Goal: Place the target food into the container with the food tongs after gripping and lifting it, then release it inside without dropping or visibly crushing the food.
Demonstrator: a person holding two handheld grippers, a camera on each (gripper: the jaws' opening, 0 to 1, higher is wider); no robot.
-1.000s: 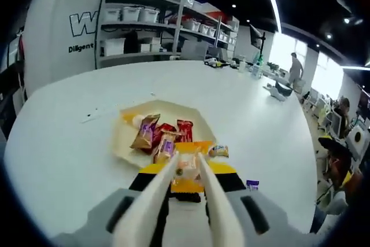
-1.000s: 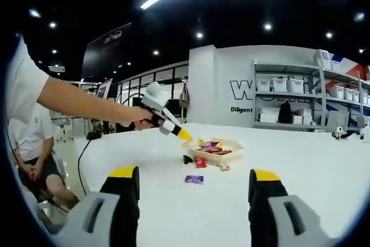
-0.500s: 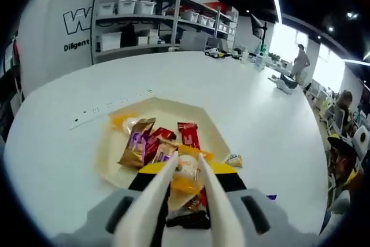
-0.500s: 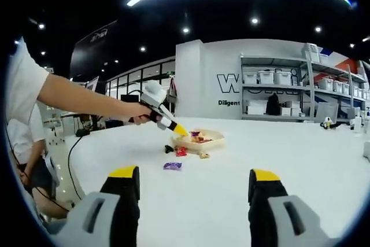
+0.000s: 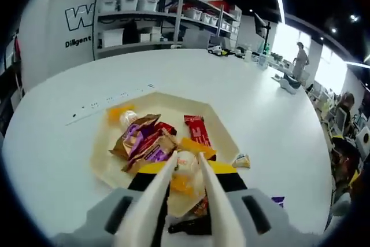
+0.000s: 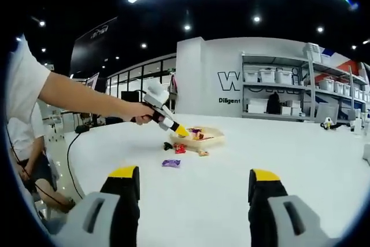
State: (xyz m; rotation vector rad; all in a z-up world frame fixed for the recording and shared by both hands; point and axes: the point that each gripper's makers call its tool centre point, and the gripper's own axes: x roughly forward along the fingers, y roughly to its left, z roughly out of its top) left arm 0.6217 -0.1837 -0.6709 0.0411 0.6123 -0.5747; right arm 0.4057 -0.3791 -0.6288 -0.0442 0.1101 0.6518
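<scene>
One left claw (image 5: 184, 169) gripping orange snack (image 5: 184, 173), above tray (image 5: 104, 160)

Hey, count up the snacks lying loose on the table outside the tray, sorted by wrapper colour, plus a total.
Counted from the right gripper view, on the white table beside the tray:
Purple wrapper: 1
Red wrapper: 1
Black wrapper: 1
Pale yellowish wrapper: 1
Total: 4
The snack held in the left gripper over the tray is not counted.
</scene>
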